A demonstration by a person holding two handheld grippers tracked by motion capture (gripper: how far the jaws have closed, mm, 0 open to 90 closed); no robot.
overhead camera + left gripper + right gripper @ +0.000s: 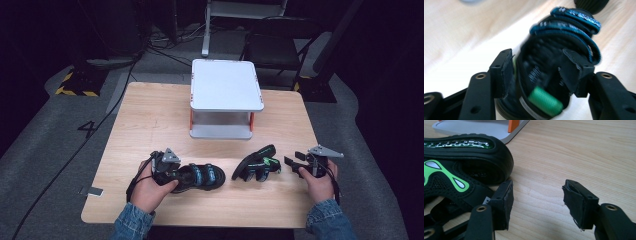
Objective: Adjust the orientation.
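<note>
— Black sandals, how many do you count on the desk (150, 120)?

— Two; the left sandal (197, 176) lies flat near the front edge with blue straps across it; the right sandal (257, 163) sits just beside it, tipped on its side, with green marks on black.

— And grippers?

— Two as well, one in each hand; the left gripper (176, 176) is at the heel end of the left sandal; in the left gripper view its fingers (504, 72) press on either side of that sandal's heel, closed onto it, a green loop between them.

— The other one?

— The right gripper (292, 164) is low over the desk just right of the right sandal; its fingers (505, 203) stand wide apart with bare wood between them; they hold nothing; the left finger is very near that sandal's strap, though I cannot tell if it touches.

— Anything else on the wood?

— One white stand (226, 85) with two levels and orange posts, set at the middle of the far edge; its lower shelf (220, 131) faces the sandals.

— Open room?

— A clear strip of wood runs between the shelf and the sandals; both far corners beside the stand are bare; the front edge under the hands is bare too; denim sleeves (131, 224) come in from below; grey carpet (40, 150) surrounds the desk, with cables on it at the left.
</note>
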